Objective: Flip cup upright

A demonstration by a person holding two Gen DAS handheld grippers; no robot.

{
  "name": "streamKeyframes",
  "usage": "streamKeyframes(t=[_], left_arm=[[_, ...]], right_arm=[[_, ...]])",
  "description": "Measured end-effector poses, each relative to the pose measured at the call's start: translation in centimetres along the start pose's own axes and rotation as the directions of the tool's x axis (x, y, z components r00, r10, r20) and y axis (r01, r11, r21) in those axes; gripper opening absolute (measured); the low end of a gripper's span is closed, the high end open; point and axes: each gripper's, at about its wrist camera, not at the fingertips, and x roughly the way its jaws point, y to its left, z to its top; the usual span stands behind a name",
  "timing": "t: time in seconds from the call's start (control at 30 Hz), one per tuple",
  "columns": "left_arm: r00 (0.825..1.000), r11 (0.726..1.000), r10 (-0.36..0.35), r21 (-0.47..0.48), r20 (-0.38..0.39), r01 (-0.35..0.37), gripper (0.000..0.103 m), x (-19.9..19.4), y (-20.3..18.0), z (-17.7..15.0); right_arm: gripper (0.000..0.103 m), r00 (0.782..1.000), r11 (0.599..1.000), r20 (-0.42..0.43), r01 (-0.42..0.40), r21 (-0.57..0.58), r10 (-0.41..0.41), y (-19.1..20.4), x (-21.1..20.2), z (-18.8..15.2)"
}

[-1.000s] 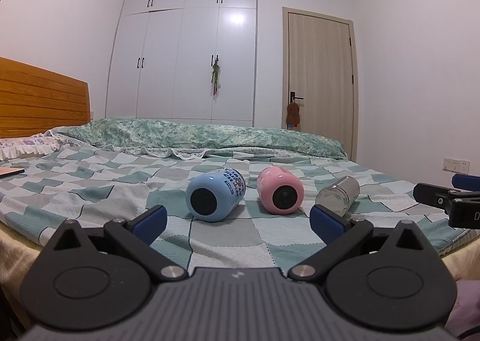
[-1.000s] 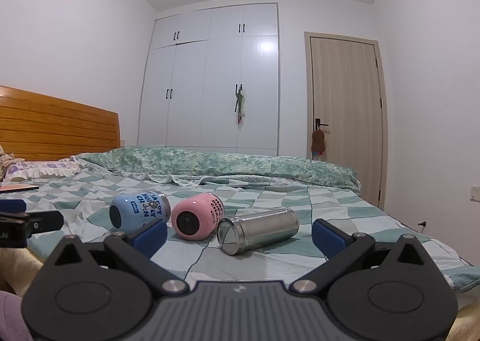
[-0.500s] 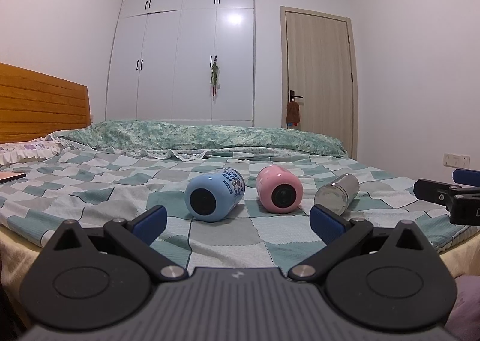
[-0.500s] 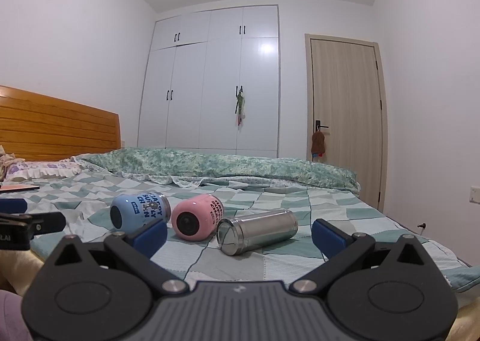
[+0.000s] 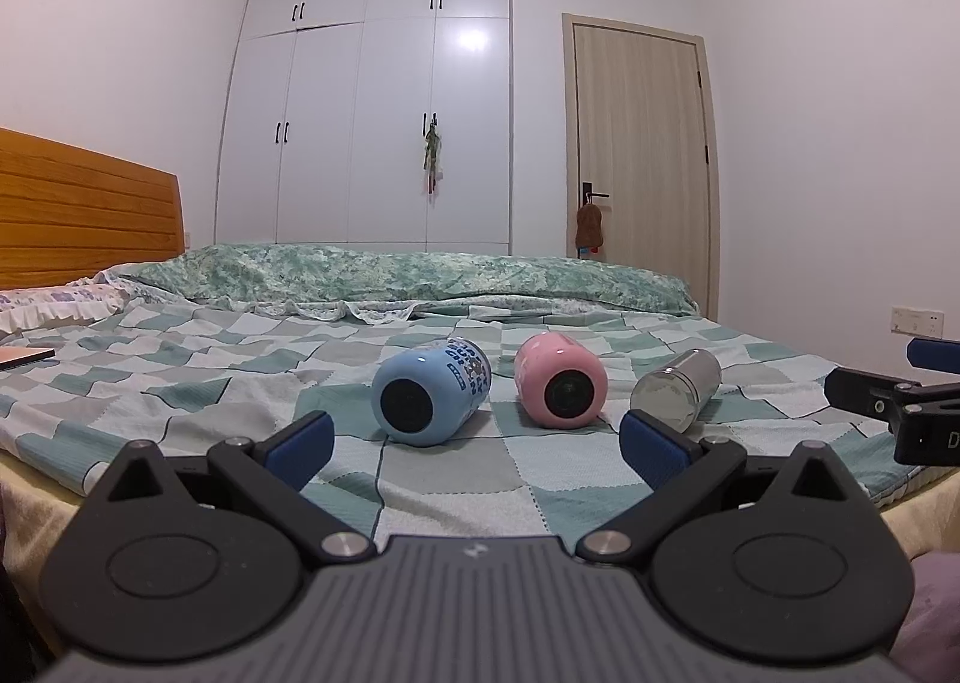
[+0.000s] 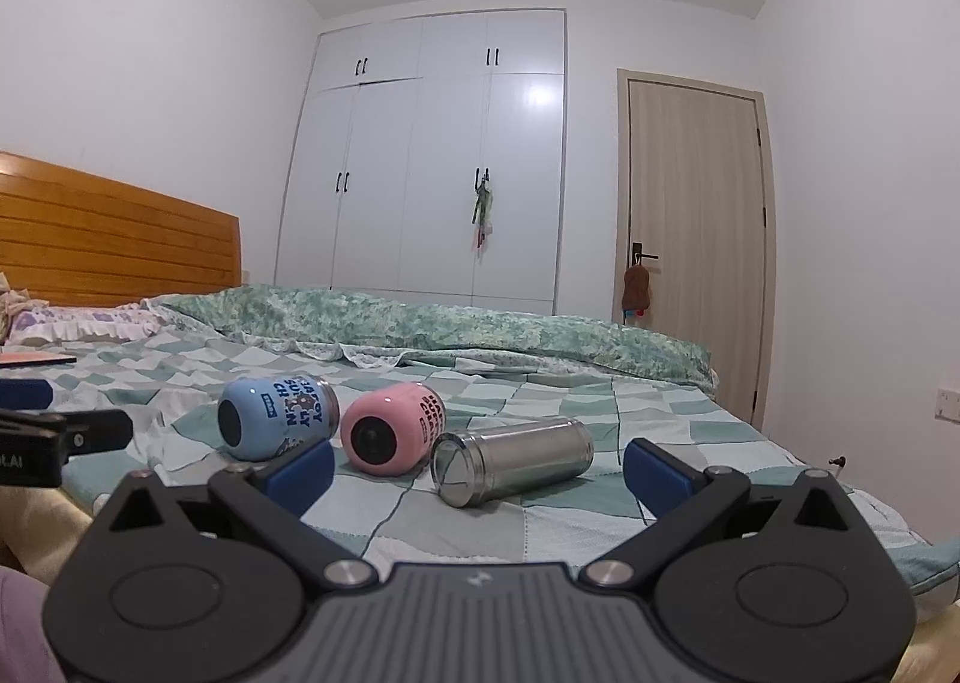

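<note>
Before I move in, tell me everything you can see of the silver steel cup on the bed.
The silver cup is a slim, shiny metal cylinder, brushed steel by its look, longer than the blue and pink ones. It lies on its side on the checked bedspread, rightmost of the three, one flat round end toward the cameras and its body angled away to the right. Whether that near end is the base or a lid cannot be told. It lies close beside the pink cup; contact is unclear. Neither pair of tongs touches it.

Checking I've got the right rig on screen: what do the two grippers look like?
Both look identical. The left gripper and right gripper each have a dark grey ribbed body with a small pale logo, two black round-hubbed linkage arms with silver pivot pins, and blue pads on the fingertips. White lettering shows on each gripper's side in the other's view. No cables or sleeves are visible.
</note>
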Motion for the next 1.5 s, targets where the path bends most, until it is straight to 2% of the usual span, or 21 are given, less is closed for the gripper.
streamKeyframes(t=[1.07,1.33,1.5], left_arm=[[1.0,1.0,0.003,0.001,-0.004,-0.003,0.103,0.1,-0.1,0.1],[0.999,1.0,-0.002,0.017,-0.048,0.003,0.103,1.9,0.2,2.2],[0.999,0.998,0.004,0.065,-0.051,-0.001,0.103,5.1,0.9,4.6]], right_arm=[[0.103,1.0,1.0,-0.018,-0.001,-0.008,0.001,0.1,0.4,0.0],[0.103,0.992,0.997,-0.103,-0.077,0.016,0.078,-0.2,2.6,1.5],[0.103,0.985,0.994,-0.132,-0.113,0.01,0.113,0.4,5.7,2.7]])
